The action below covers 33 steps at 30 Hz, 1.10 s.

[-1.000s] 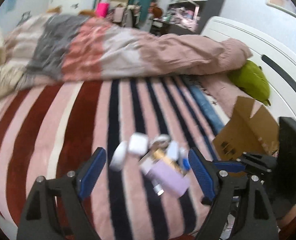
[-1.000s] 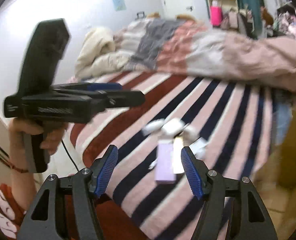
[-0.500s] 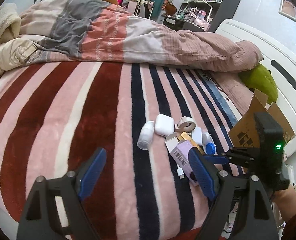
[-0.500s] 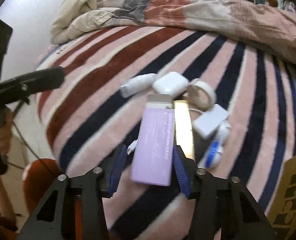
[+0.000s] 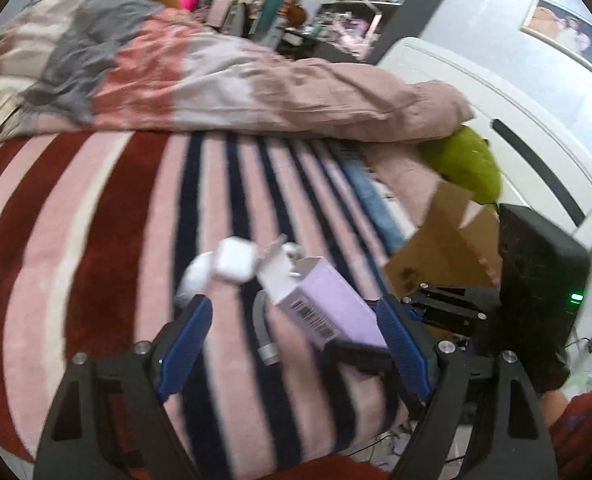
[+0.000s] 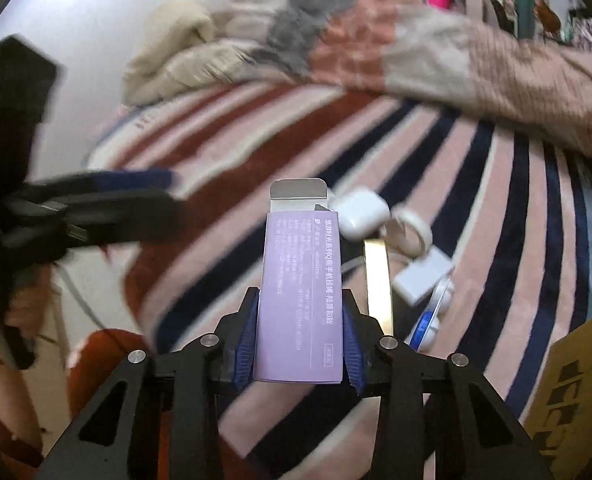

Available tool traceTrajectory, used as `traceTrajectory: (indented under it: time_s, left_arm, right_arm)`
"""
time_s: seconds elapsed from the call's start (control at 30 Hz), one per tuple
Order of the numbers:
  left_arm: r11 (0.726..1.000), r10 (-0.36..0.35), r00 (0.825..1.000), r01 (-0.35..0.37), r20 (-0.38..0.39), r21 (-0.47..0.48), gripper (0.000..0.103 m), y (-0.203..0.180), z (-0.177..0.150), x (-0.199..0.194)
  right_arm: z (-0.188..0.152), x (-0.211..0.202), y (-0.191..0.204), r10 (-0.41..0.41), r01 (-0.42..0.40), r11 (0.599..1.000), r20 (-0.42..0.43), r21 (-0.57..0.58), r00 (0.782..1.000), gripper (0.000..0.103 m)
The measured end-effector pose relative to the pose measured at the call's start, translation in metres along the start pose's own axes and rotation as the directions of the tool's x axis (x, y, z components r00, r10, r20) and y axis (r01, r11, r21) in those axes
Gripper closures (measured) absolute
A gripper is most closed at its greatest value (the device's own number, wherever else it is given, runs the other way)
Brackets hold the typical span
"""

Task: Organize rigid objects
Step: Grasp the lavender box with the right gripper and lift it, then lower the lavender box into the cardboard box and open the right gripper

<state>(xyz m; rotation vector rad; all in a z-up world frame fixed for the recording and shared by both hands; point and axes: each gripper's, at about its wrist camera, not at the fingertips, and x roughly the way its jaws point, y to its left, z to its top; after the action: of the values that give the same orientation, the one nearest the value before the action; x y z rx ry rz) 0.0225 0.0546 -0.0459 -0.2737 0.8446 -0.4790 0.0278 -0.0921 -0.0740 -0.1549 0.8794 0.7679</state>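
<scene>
- Fingers of my right gripper are clamping the lilac carton by its long sides, open flap pointing away from me.
- I'm seeing the carton sitting above the striped blanket, near the white case, tape ring and gold bar.
- I'm holding my left gripper spread wide, gripping nothing, with the carton hanging between its blue pads.

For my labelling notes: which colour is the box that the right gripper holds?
The box is pale lilac with white print, clearest in the right wrist view.
</scene>
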Motion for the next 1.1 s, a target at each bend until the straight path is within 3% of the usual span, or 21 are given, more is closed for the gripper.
traceTrajectory:
  time_s: [0.17, 0.3, 0.57, 0.7, 0.8, 0.9, 1.1]
  left_arm:
    - [0.996, -0.069, 0.997, 0.068, 0.02, 0.06, 0.025, -0.051, 0.022, 0.002]
    - [0.986, -0.1, 0.995, 0.097, 0.019, 0.134, 0.051, -0.097, 0.037, 0.009]
    - [0.945, -0.148, 0.989, 0.147, -0.019, 0.291, 0.053, -0.187, 0.061, 0.048]
    - [0.921, -0.167, 0.981, 0.189, -0.093, 0.341, 0.053, -0.223, 0.068, 0.084]
    - [0.903, -0.191, 0.966, 0.242, -0.172, 0.356, 0.053, -0.242, 0.073, 0.115]
    - [0.898, -0.204, 0.946, 0.283, -0.252, 0.338, 0.053, -0.253, 0.077, 0.144]
    - [0.899, -0.197, 0.928, 0.3, -0.317, 0.32, 0.053, -0.258, 0.078, 0.17]
  right_arm:
    - [0.004, -0.056, 0.004, 0.032, -0.027, 0.999, 0.124, -0.046, 0.992, 0.07]
    - [0.0, -0.091, -0.01, 0.021, -0.013, 0.999, 0.192, -0.044, 0.981, 0.07]
    - [-0.02, -0.155, -0.07, -0.062, 0.052, 0.998, 0.269, 0.045, 0.961, 0.07]
    - [-0.036, -0.175, -0.106, -0.113, 0.085, 0.989, 0.25, 0.12, 0.962, 0.07]
    - [-0.042, -0.182, -0.131, -0.159, 0.125, 0.977, 0.202, 0.17, 0.966, 0.07]
    - [-0.047, -0.181, -0.151, -0.203, 0.173, 0.962, 0.13, 0.211, 0.97, 0.07]
    - [-0.05, -0.17, -0.166, -0.283, 0.273, 0.939, 0.02, 0.208, 0.959, 0.069]
